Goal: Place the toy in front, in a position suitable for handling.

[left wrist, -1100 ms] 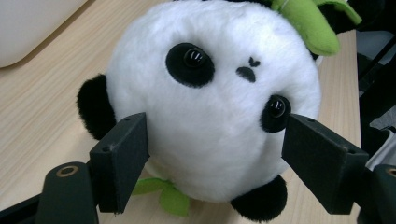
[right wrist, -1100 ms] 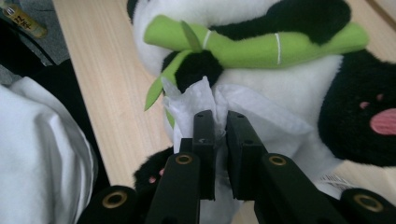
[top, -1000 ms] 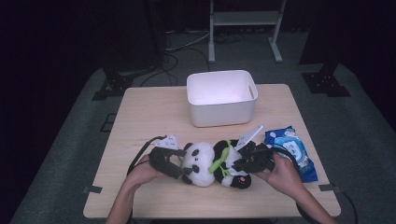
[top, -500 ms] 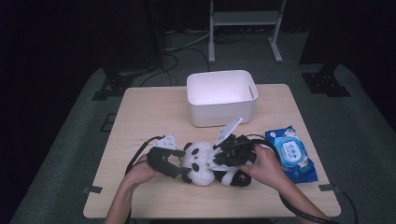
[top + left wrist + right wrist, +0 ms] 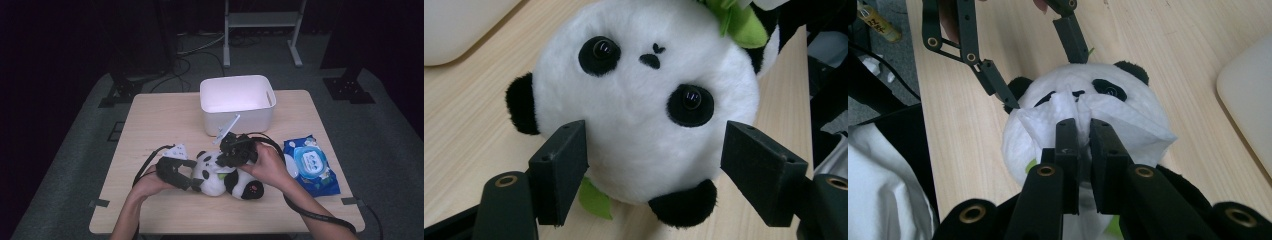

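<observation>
In the high view, the panda plush toy (image 5: 220,172) lies on its back in the lower middle of the frame, on the near half of the table (image 5: 150,125). The left tongs (image 5: 192,180) come in from the lower left and bracket the panda's head, apparently to keep it from sliding while it is wiped. The right tongs (image 5: 225,159) sit over the panda's upper side, just below the white plastic bin (image 5: 238,102), and pinch a white wet wipe (image 5: 231,125) that sticks up toward the bin. The blue wet-wipe pack (image 5: 310,165) lies at the right, near the right hand (image 5: 265,165), handy for pulling a sheet.

In the left gripper view, the panda's face (image 5: 644,100) takes the centre and top. The two black pads stand half-wide on either side of its lower part, the left pad against the fur and the right pad just off it, so this reads as a loose steadying hold rather than a clamp. The jaws have just been closing a little around the head.

In the right gripper view, the tongs are narrow, clamped on the folded wipe (image 5: 1128,125), which drapes over the panda's face in mid-frame, placed there for cleaning the fur. The left tongs (image 5: 1043,65) reach in from the top.
</observation>
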Available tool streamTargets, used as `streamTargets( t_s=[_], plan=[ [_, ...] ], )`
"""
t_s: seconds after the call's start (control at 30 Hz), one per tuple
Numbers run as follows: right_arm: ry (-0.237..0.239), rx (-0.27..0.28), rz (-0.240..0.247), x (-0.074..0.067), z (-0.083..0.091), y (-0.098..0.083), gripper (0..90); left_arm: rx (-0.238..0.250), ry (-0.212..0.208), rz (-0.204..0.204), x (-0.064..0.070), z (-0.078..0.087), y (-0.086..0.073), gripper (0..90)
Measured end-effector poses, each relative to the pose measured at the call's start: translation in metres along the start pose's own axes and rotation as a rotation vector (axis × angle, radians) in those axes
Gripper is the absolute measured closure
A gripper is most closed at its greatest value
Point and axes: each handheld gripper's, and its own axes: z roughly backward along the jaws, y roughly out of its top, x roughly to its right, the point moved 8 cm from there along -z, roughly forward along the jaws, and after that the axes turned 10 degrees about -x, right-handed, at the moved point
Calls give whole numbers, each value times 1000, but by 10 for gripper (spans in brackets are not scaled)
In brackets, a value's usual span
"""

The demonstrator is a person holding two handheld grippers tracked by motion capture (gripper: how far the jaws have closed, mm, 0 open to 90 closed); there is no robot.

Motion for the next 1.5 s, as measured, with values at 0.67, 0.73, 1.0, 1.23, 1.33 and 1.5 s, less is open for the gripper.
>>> streamTargets(
  t_s=[0.67,0.73,1.0,1.23,1.33,1.5],
  plan=[
    [-2,66,-152,16,44,-75,825,9,6,-3,0,4,2,256],
    [14,53,-159,14,35,-82,825,12,5,-1,0,4,3,256],
    [49,-5,-141,4,-1,-85,825,5,3,-8,1,3,3,256],
    [46,-6,-168,15,-5,-85,828,10,3,-9,3,2,5,256],
    [33,2,-190,25,-6,-84,829,7,6,-10,3,1,5,255],
    [30,9,-207,34,-5,-83,828,12,10,-8,2,1,5,255]
  ],
)
